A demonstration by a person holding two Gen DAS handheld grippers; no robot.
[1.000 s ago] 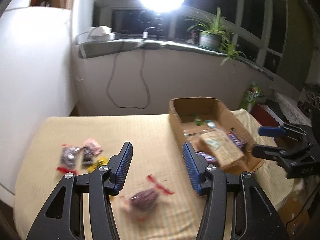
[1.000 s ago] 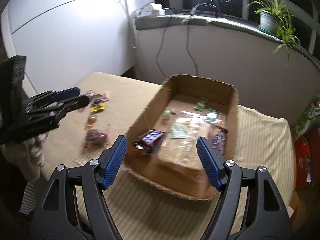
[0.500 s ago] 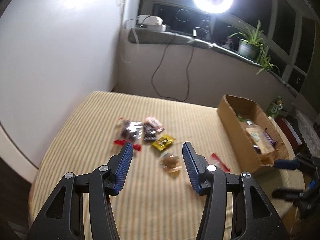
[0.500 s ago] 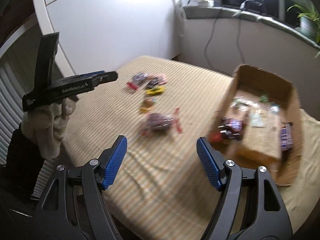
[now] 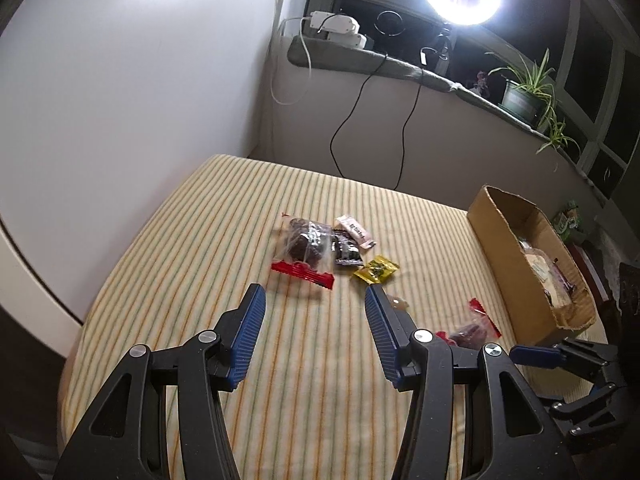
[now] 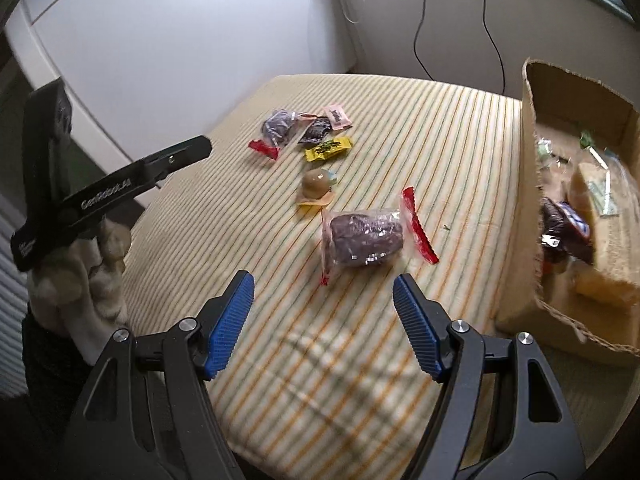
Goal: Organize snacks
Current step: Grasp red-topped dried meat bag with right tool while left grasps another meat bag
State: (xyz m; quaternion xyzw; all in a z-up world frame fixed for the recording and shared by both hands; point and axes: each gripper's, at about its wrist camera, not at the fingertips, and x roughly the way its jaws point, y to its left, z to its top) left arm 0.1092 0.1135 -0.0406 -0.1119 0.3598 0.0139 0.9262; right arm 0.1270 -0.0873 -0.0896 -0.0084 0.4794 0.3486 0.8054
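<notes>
Right wrist view puts the nearest snack, a clear bag (image 6: 362,236) of dark purple-brown pieces with a red sealed strip along its right end, at the centre of the frame, lying flat on the striped cloth (image 6: 440,128) just beyond my right gripper (image 6: 322,322). I have the jaws apart with nothing between them and the blue pads wider than the bag, I judge so they can straddle it. Above the bag sits a small round brown sweet (image 6: 317,186) on a yellowish wrapper, and further up, toward the upper middle, a cluster: a second clear bag (image 6: 280,128) with a red edge, a black sachet (image 6: 316,130), a pink sachet (image 6: 337,117) and a yellow sachet (image 6: 329,148), touching or nearly so. All these lie loose on the cloth, still outside the box (image 6: 530,184), which stands at the right edge of the frame with its open top showing a pale wrapped block and a dark bar already inside; that is where I reckon the rest belong. In the left wrist view my left gripper (image 5: 316,336) is also apart and empty, low in the frame and aimed at the cluster. At the left of the right wrist view that gripper shows side-on, held in my gloved hand (image 6: 80,280).
</notes>
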